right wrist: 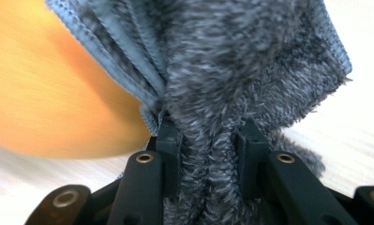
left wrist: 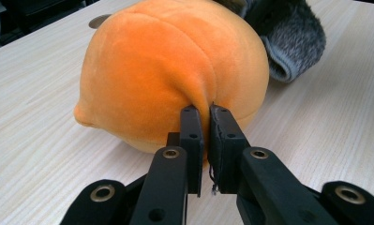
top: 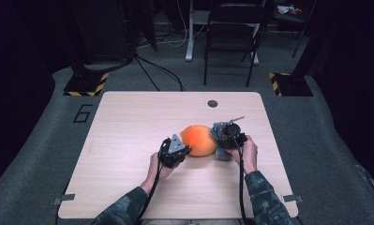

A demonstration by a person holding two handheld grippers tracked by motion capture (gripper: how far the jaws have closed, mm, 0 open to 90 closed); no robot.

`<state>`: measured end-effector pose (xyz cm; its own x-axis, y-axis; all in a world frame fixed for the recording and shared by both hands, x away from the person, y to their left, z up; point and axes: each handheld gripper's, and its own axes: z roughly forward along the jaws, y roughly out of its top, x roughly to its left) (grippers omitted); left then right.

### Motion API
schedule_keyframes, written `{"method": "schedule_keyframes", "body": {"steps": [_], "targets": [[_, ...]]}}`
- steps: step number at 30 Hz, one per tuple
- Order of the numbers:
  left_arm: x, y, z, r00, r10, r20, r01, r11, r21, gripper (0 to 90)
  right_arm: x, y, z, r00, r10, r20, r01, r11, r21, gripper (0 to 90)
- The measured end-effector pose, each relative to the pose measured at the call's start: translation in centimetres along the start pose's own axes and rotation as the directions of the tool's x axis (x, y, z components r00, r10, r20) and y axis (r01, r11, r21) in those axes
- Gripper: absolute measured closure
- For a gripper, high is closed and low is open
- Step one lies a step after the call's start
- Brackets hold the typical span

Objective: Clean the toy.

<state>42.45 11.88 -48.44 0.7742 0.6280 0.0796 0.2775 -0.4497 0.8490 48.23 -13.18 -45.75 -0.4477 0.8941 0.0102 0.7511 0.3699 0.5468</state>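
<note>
While my left gripper (left wrist: pixel 202 115) pinches a fold of the round orange plush toy (left wrist: pixel 170 70), its jaws nearly together on the velvety skin, my right gripper (right wrist: pixel 208 136) is clamped on a bunch of the fuzzy grey knitted fabric piece (right wrist: pixel 241 70), which looks like a sock or small cover. Both things sit near the middle of the pale wooden table (top: pixel 128 122), the grey piece touching the plush on its right side.

I judge the work as roughly at its start or middle: both grasps are made, but the grey fabric is not over the plush; it only bunches beside it. Pulling it on, or clear, is left.

The plush is smooth, squashy, peach-like, with a small nub at one end, and dimples where I grip it.
</note>
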Motion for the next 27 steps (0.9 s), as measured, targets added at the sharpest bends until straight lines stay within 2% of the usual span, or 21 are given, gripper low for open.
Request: {"method": "schedule_keyframes", "body": {"steps": [4, 6, 9, 11, 13, 15, 16, 19, 23, 27], "targets": [[0.1, 0.0, 0.0, 1.0000, -0.001, -0.003, 0.001, 1.0000, 0.000, 84.2, -0.6, -0.8, 1.9, 0.9998, 0.021, 0.005, -0.022, 0.997, 0.070, 68.0], [0.1, -0.1, 0.0, 1.0000, -0.002, -0.001, 0.002, 1.0000, -0.004, 84.2, -0.9, -0.9, 2.1, 0.9988, 0.041, -0.025, -0.039, 0.996, 0.077, 68.1], [0.2, -0.1, 0.0, 1.0000, -0.005, 0.006, 0.005, 0.9999, -0.013, 84.1, -1.2, -0.5, 1.3, 0.9990, 0.039, -0.024, -0.037, 0.997, 0.063, 68.1], [0.2, -0.2, 0.0, 1.0000, -0.004, 0.009, 0.005, 0.9999, -0.013, 84.1, -1.3, -0.3, 0.4, 0.9993, 0.035, -0.014, -0.034, 0.999, 0.025, 68.1], [0.1, -0.1, 0.0, 1.0000, 0.001, 0.007, -0.001, 0.9999, -0.011, 84.1, -1.2, 0.1, -0.6, 0.9993, 0.032, -0.016, -0.032, 0.999, 0.012, 68.1], [0.1, -0.1, 0.0, 1.0000, 0.002, 0.007, -0.002, 0.9999, -0.011, 84.1, -0.6, 0.6, -1.8, 0.9994, 0.024, -0.025, -0.025, 0.999, -0.030, 68.2], [0.1, -0.1, 0.0, 1.0000, 0.003, 0.007, -0.003, 0.9999, -0.013, 84.1, -0.1, 0.9, -2.4, 0.9999, 0.002, -0.014, -0.002, 0.999, -0.053, 68.2], [0.0, -0.1, 0.0, 1.0000, 0.003, 0.004, -0.003, 0.9999, -0.015, 84.1, 1.3, 1.5, -3.7, 0.9986, -0.037, -0.038, 0.033, 0.994, -0.108, 68.2], [-0.1, 0.0, 0.0, 0.9997, 0.020, 0.009, -0.020, 0.9997, -0.012, 84.2, 4.3, 2.1, -5.2, 0.9910, -0.102, -0.087, 0.085, 0.981, -0.173, 68.2], [-0.3, 0.0, 0.1, 0.9994, 0.028, 0.017, -0.028, 0.9995, -0.015, 84.2, 6.5, 2.3, -5.4, 0.9811, -0.164, -0.102, 0.142, 0.970, -0.199, 68.1]]}}
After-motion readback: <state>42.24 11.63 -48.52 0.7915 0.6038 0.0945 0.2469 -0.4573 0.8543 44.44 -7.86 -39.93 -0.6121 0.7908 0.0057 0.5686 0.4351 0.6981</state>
